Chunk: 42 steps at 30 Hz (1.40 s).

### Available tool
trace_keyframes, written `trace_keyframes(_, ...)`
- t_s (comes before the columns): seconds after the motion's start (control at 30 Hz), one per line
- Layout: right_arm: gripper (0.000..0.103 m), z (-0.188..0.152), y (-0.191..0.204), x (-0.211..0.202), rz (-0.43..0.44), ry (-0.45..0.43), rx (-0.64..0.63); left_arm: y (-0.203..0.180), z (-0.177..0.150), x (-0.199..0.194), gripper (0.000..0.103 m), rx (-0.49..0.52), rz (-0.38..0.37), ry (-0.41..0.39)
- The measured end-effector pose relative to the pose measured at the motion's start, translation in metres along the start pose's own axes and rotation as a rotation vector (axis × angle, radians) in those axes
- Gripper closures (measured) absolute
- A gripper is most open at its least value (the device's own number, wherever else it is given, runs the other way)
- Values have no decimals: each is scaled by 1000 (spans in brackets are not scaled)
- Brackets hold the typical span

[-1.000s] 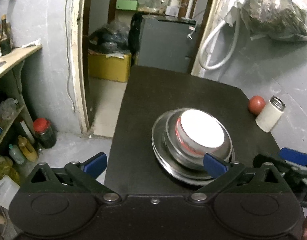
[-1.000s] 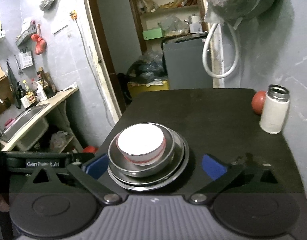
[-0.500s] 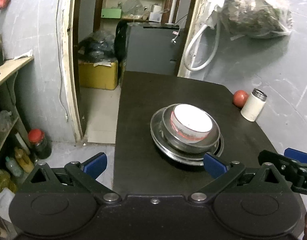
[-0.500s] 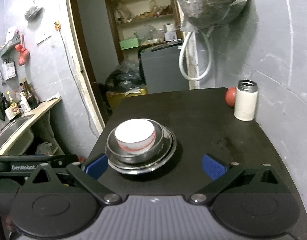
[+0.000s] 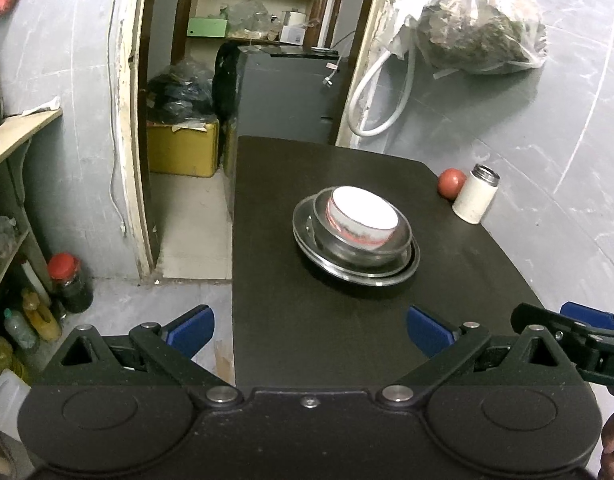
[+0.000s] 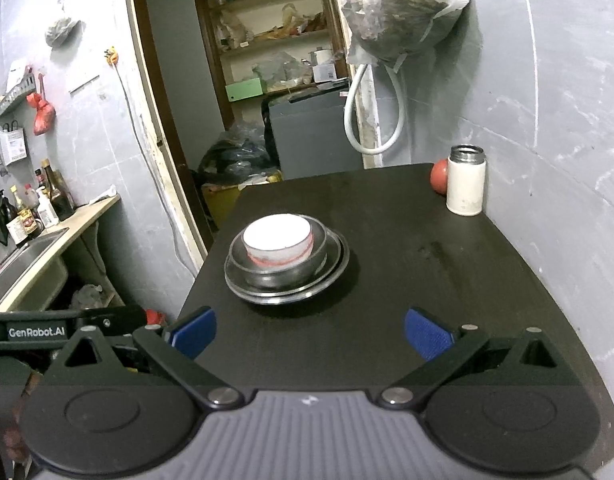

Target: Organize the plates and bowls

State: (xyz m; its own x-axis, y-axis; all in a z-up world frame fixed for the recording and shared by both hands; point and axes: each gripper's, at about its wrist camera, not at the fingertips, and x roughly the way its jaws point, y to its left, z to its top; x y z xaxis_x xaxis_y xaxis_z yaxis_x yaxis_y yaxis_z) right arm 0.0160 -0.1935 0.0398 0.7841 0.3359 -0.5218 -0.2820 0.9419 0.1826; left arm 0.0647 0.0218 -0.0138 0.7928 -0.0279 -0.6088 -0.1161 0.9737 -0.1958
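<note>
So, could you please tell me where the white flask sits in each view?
Left wrist: flask at right, beyond the stacked dishes, by the wall.
Right wrist: flask upper right, at the table's far corner.
Shared landmark: the red ball just left of it.

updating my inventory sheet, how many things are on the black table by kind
Steel plates, stacked at the bottom: 2
Steel bowl on the plates: 1
White bowl with a red band, nested in the steel bowl: 1
White cylindrical steel-rimmed flask: 1
Red round fruit, apparently a tomato: 1
Total: 6
</note>
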Motion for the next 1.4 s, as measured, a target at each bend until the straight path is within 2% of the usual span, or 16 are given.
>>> trace_keyframes(0.2,0,-14,8,-15,-44,13,3,5,-14,-12,1,1,-27,6)
trace_keyframes(0.67,0,-37,13,-35,-86,39,2,7,-37,-26,1,23,-59,23)
trace_keyframes(1.4,0,-40,6,-35,-57,67,-11,4,-47,-33,1,23,-40,43)
